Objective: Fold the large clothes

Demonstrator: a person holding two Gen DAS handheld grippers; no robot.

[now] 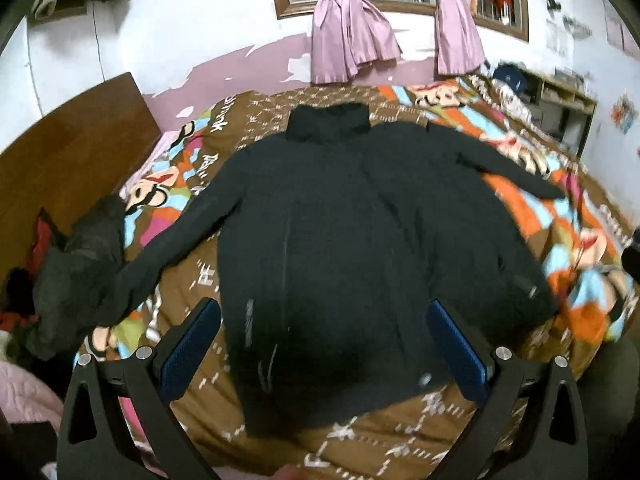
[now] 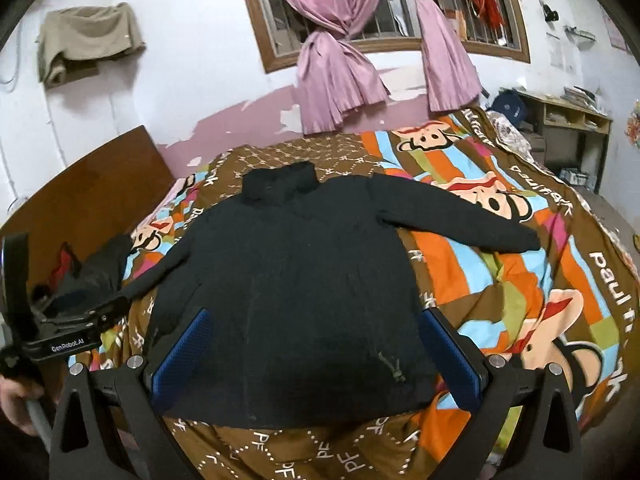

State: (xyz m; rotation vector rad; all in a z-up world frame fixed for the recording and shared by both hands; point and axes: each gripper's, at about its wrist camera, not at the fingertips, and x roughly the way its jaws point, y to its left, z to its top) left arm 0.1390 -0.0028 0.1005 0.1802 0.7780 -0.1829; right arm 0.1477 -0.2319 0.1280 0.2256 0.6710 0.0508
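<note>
A large black high-collared jacket (image 1: 332,236) lies flat on the bed, collar away from me, both sleeves spread out to the sides. It also shows in the right wrist view (image 2: 296,280). My left gripper (image 1: 324,344) is open and empty, hovering above the jacket's lower hem. My right gripper (image 2: 316,356) is open and empty, also above the lower hem. The left gripper's body (image 2: 60,332) shows at the left edge of the right wrist view, held by a hand.
The bed has a colourful cartoon bedspread (image 2: 520,280). A pile of dark clothes (image 1: 76,268) lies at the bed's left edge by the wooden headboard (image 1: 68,148). Pink curtains (image 2: 340,60) hang at the window. A shelf (image 2: 568,128) stands at the right.
</note>
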